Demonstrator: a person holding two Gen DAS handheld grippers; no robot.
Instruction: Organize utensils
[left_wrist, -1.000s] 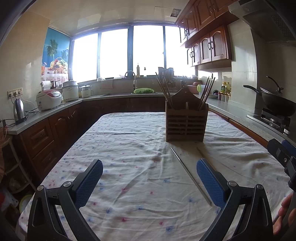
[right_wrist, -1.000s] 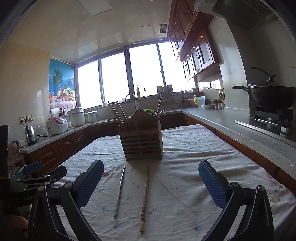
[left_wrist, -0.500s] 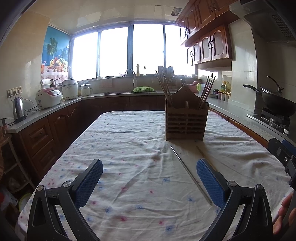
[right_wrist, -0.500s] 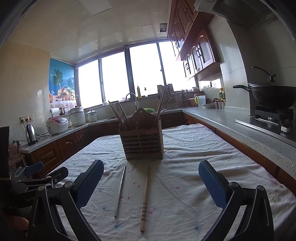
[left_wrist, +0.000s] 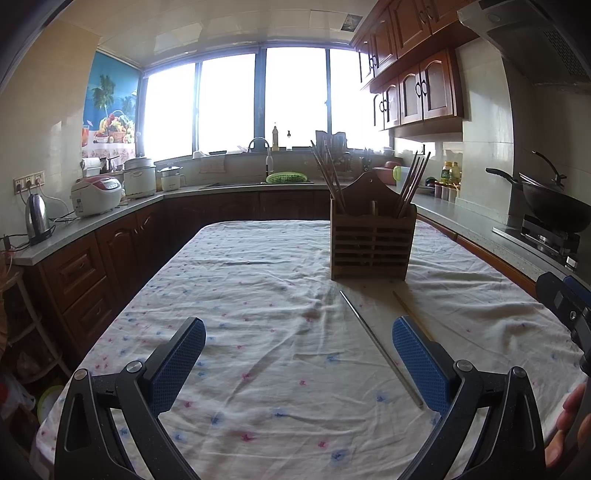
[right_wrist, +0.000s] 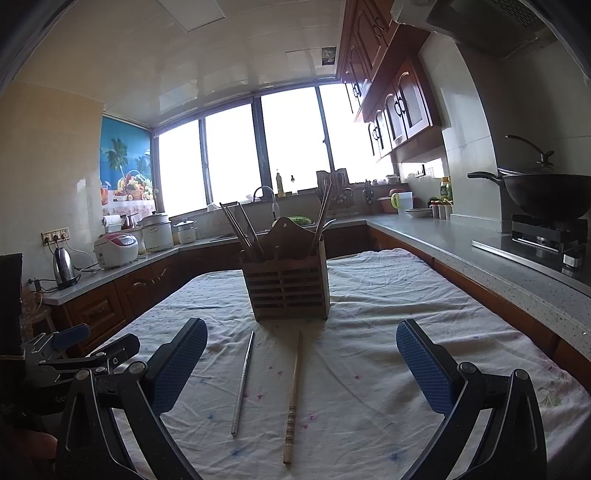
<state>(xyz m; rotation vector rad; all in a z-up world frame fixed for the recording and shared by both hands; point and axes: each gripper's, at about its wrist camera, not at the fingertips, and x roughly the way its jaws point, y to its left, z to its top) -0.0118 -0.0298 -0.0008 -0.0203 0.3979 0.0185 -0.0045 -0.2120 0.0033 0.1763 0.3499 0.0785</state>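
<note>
Both claws are hovering low over the cloth-covered counter (right_wrist: 424, 295), spread wide and gripping nothing: the left claw (left_wrist: 299, 365) and the right claw (right_wrist: 301, 363). A slatted wooden holder (right_wrist: 288, 284) is standing upright, chopsticks leaning inside. Before it, a metal chopstick (right_wrist: 242, 384) and a wooden chopstick (right_wrist: 293, 395) are lying side by side, apart. No writing is legible.

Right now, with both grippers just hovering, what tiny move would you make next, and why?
Probably lower the open right gripper onto the wooden chopstick lying loose on the flowered cloth. It lies between the jaws, beside the metal chopstick, and both belong in the slatted wooden holder.
</note>
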